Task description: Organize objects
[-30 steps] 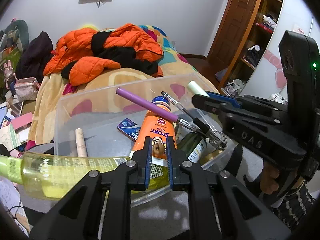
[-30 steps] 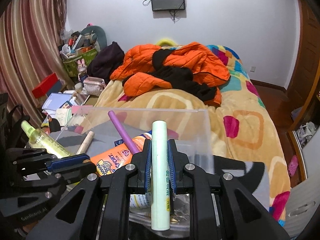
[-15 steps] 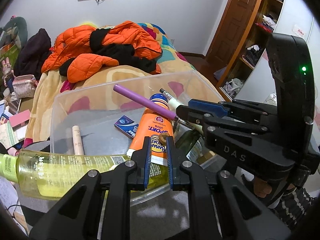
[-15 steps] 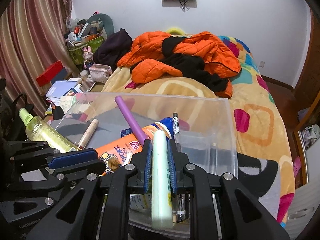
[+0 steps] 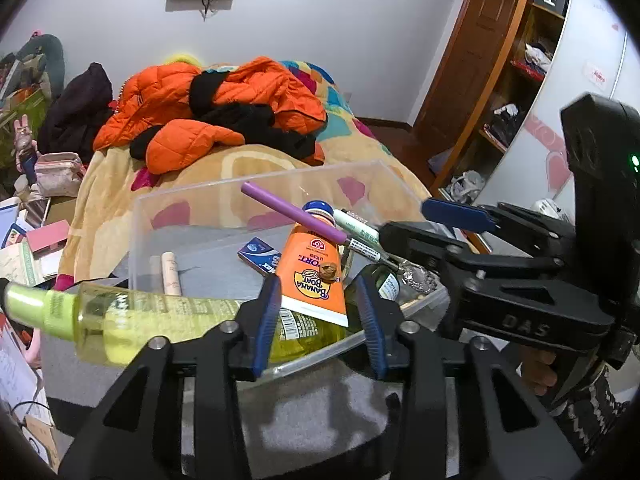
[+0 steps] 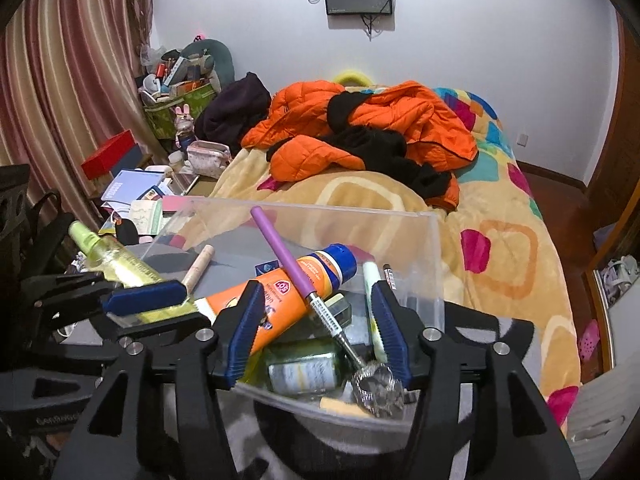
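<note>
Left gripper [image 5: 320, 316]: jaws spreading, no longer pinched on the yellow spray bottle [image 5: 160, 316] as they were a second ago. The bottle lies crosswise under and between the blue pads, its base end over the near rim of the clear plastic bin [image 5: 256, 188], its green cap end sticking out to the gripper's left. Whether the pads touch it I cannot tell.

Right gripper [image 6: 316, 332]: jaws also opening. The pale green tube [image 6: 372, 300] it clamped upright a second ago now lies in the bin against the inside of the right pad [image 6: 386, 328]; released, apart from the left pad.

Ahead of both grippers, inside the bin: orange sunscreen tube [image 5: 316, 276], with the purple-handled tool [image 5: 296, 216] laid across it; its metal head [image 6: 378, 388] sits at the near wall. A dark green bottle [image 6: 304, 368] lies under the sunscreen, a beige stick [image 5: 171, 272] to the far left.

Behind the bin, the bed [image 6: 500, 240] with orange jackets [image 6: 360, 128], unchanged.
</note>
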`<action>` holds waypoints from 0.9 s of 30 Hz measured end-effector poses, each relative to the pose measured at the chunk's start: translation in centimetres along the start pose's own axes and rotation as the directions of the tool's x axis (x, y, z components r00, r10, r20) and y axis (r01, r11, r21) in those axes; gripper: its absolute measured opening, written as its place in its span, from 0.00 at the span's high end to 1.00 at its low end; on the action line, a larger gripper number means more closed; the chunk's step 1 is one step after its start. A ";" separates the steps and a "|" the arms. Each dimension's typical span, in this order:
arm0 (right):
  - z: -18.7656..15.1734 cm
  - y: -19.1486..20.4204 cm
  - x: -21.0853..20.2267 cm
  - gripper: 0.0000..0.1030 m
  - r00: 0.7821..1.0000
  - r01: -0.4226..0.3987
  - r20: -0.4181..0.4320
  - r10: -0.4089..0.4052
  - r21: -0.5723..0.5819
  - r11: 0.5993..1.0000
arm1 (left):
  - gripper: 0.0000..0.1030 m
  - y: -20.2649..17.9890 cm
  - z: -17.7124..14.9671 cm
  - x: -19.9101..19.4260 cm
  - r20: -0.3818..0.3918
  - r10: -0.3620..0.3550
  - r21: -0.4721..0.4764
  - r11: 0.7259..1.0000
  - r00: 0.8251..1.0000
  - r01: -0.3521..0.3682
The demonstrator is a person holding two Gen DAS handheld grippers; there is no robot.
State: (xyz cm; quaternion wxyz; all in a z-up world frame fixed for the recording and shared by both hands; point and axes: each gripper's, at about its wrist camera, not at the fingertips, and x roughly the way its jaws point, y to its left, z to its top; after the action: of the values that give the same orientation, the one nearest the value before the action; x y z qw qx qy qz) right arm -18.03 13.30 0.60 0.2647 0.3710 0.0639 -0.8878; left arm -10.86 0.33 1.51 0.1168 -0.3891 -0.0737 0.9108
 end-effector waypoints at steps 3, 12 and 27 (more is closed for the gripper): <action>-0.3 0.0 -1.1 0.43 1.000 -0.001 0.015 0.001 -0.004 1.000 | 0.53 0.0 -0.1 -0.9 0.017 0.009 -0.009 1.000 1.000 -0.009; -1.5 0.3 -4.6 0.24 0.999 0.010 0.053 -0.009 -0.006 1.000 | 0.36 0.4 -0.7 -3.5 0.071 0.056 -0.051 0.997 0.996 -0.052; -4.2 0.9 -8.3 0.03 0.991 0.015 0.133 -0.017 0.013 1.000 | 0.07 -1.9 -3.3 -7.1 0.178 0.157 -0.027 0.988 0.971 -0.155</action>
State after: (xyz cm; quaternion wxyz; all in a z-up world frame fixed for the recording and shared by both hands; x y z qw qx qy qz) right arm -10.11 17.29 3.40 0.2590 0.3119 0.0438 -0.9131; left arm -3.43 0.37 4.64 0.0352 -0.3105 -0.0590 0.9481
